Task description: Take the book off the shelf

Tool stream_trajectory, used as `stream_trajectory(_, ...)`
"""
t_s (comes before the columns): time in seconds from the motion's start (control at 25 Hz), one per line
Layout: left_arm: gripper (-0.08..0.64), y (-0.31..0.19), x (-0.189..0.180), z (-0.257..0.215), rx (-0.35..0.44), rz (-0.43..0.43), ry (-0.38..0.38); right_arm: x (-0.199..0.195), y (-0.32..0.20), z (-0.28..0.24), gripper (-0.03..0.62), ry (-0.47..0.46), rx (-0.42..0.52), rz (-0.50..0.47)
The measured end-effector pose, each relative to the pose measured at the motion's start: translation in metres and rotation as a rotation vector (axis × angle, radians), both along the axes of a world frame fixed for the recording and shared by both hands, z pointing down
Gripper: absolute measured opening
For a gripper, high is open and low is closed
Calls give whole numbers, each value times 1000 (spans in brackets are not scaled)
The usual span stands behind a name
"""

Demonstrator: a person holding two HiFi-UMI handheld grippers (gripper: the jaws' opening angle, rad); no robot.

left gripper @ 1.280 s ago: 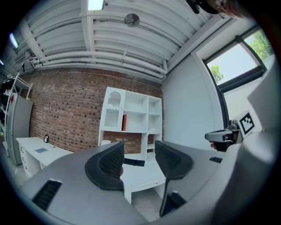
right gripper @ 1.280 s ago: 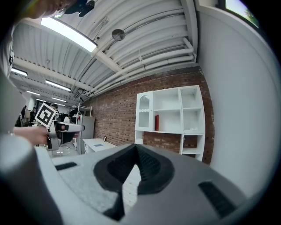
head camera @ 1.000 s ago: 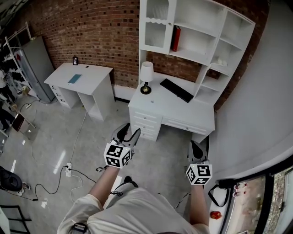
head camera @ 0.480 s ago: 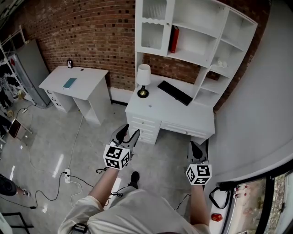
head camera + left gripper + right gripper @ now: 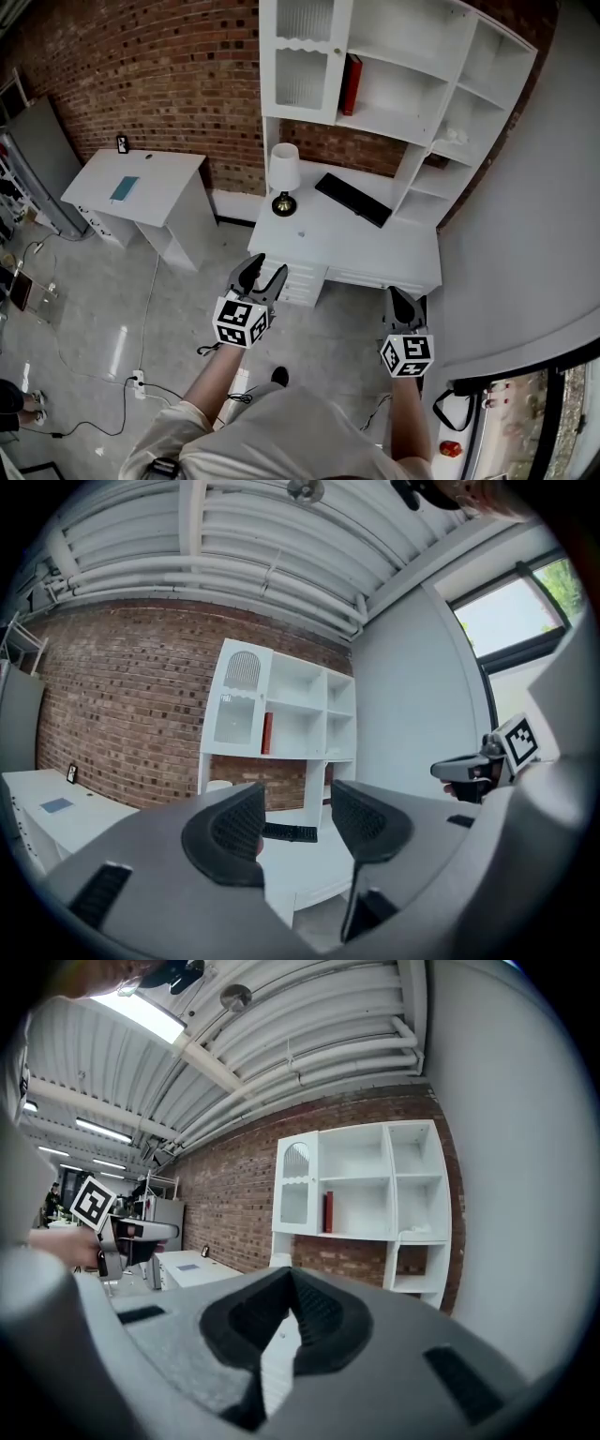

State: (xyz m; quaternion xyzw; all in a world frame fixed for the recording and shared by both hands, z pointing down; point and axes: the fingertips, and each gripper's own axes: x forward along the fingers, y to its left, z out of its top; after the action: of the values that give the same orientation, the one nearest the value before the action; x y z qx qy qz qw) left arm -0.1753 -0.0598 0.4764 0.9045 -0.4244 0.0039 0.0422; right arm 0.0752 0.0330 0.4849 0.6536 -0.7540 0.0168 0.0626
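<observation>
A red book [image 5: 352, 84] stands upright alone in the middle compartment of the white shelf unit [image 5: 403, 117] on top of a white desk [image 5: 375, 246]. It also shows far off as the book [image 5: 267, 733] in the left gripper view and the book [image 5: 328, 1211] in the right gripper view. Both grippers hover over the floor in front of the desk, well short of the shelf. My left gripper [image 5: 260, 275] is open with nothing between its pads. My right gripper [image 5: 401, 302] is shut and empty.
On the desk stand a white-shaded lamp [image 5: 284, 173] and a black keyboard [image 5: 354, 199]. A second white desk [image 5: 131, 187] stands to the left by the brick wall. A grey wall [image 5: 525, 244] runs close on the right. Cables and a power strip [image 5: 139, 380] lie on the floor.
The desk and shelf have drawn closer and shifted left in the head view as the person steps forward. Both grippers keep the same pose and jaw state.
</observation>
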Motion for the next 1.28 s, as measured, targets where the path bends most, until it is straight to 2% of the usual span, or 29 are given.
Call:
stream_trajectory(0.4,213,-94,5,3,-6,78,-11,-7,-84,3,2,9,-12,53)
stream_trajectory(0.72,213,-133,3,10,-25,109,-16,-12,-118,7,2,5,-25,82)
stream_trajectory(1.0,213,-157,9,21,-53,105,-23,-3,-141,14,2,-5,-41,89)
stream_trajectory(1.28,213,-189,27,25,-58,70,-28,19,-184,20,2,-11,-43,55)
